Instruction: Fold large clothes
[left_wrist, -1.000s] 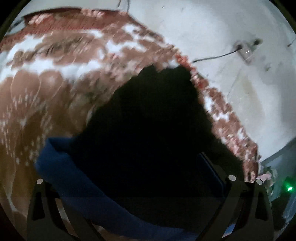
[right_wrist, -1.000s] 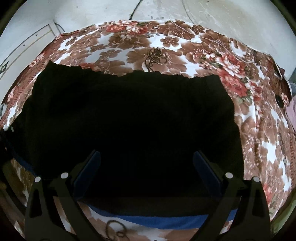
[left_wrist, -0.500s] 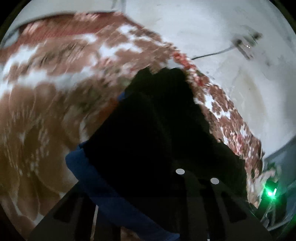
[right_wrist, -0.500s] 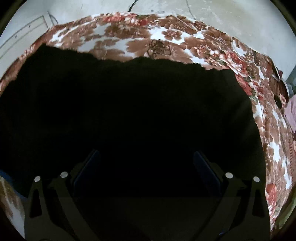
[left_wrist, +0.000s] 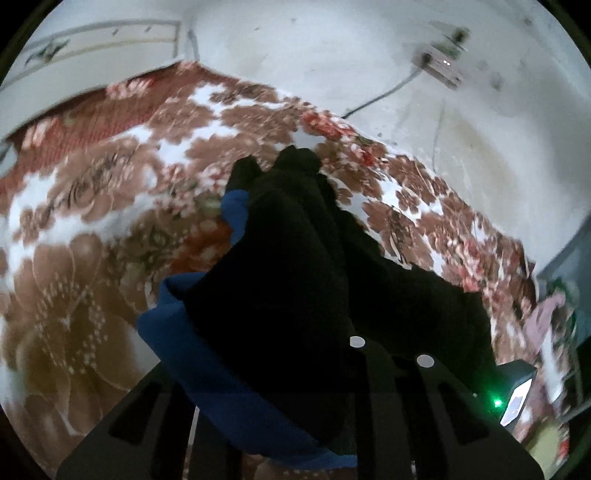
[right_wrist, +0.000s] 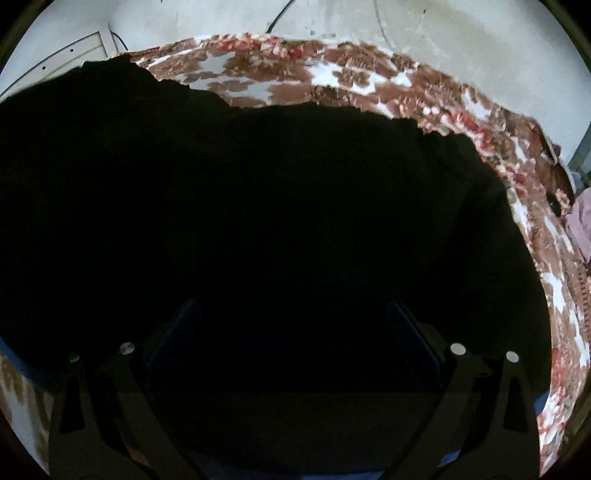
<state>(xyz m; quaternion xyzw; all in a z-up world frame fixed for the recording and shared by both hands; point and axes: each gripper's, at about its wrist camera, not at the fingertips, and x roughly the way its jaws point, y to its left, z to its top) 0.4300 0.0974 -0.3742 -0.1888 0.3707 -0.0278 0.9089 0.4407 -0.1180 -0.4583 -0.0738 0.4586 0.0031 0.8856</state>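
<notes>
Ahead of the left gripper (left_wrist: 317, 373), clenched on its blue hem, the garment (left_wrist: 295, 266) runs away lengthwise over the bedspread (left_wrist: 92, 206); the right gripper (right_wrist: 291, 332) (released, spread wide) hovers over its middle.

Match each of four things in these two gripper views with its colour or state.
Things:
1. black garment
2. garment's hem band
3. bedspread
4. left gripper

States:
A. blue
B. brown and white floral
C. shut on cloth
D. bunched, lifted at one end

Pairs: 1-D, 2-A, 3-B, 4-C
</notes>
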